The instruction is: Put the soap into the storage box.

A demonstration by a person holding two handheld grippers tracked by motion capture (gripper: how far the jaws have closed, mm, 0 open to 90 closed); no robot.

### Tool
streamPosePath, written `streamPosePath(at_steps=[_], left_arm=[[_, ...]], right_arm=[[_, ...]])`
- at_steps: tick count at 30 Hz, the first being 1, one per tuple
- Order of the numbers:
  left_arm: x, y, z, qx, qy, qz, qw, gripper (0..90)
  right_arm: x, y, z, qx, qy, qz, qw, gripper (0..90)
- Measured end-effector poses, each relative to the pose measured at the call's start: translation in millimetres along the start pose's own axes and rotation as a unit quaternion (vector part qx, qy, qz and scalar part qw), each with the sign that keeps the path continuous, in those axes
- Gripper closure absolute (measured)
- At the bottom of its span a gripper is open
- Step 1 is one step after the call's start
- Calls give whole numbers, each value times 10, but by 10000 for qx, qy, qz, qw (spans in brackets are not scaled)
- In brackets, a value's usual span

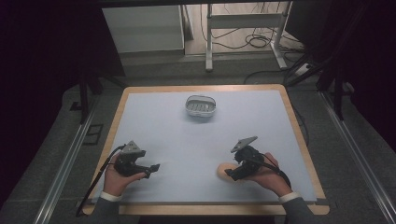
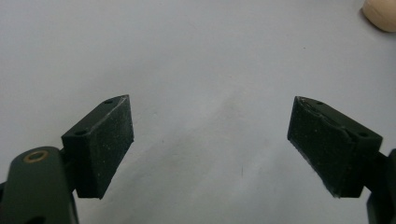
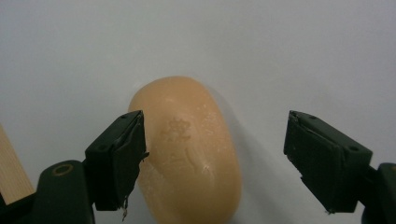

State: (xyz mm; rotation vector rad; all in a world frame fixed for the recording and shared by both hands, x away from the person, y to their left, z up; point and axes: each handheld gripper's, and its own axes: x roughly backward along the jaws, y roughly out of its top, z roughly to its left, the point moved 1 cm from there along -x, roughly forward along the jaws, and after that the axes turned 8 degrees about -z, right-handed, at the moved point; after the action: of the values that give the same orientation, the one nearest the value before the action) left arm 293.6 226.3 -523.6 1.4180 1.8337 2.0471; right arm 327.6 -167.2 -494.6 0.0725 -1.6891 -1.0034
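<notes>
An oval peach bar of soap [image 1: 223, 171] lies on the pale blue mat [image 1: 187, 140] near the front right. My right gripper [image 1: 232, 174] is lowered over it. In the right gripper view the soap [image 3: 191, 154] lies between the jaws of the right gripper [image 3: 212, 135]: the left pad is at its edge and the right pad stands apart from it, so the gripper is open. My left gripper [image 1: 154, 168] rests at the front left, held in a hand. Its jaws [image 2: 210, 140] are wide open over bare mat, and the soap [image 2: 380, 14] is far off at that view's top right corner.
A white oval soap dish [image 1: 201, 106] with a slotted insert stands at the back middle of the mat. A wooden rim [image 1: 299, 135] frames the table. Behind the table are a white cabinet, a metal stand and cables on the floor.
</notes>
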Motion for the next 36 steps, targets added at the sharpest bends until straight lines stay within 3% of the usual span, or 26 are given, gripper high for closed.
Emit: streamPosePath(at_steps=[16, 23, 28, 36], left_arm=[[-11, 2, -9, -29, -30, 11, 10000, 147], [-14, 2, -18, -17, -34, 11, 10000, 147], [-23, 0, -20, -15, -40, 20, 10000, 147], [-35, 0, -28, -28, -55, 45, 10000, 147]], right_arm=[[-126, -7, 131, 263, 277, 450, 9983, 221], [-190, -15, 166, 423, 289, 634, 9967, 238], [-191, -18, 163, 574, 224, 704, 9956, 296], [-202, -11, 174, 709, 224, 793, 9941, 301]])
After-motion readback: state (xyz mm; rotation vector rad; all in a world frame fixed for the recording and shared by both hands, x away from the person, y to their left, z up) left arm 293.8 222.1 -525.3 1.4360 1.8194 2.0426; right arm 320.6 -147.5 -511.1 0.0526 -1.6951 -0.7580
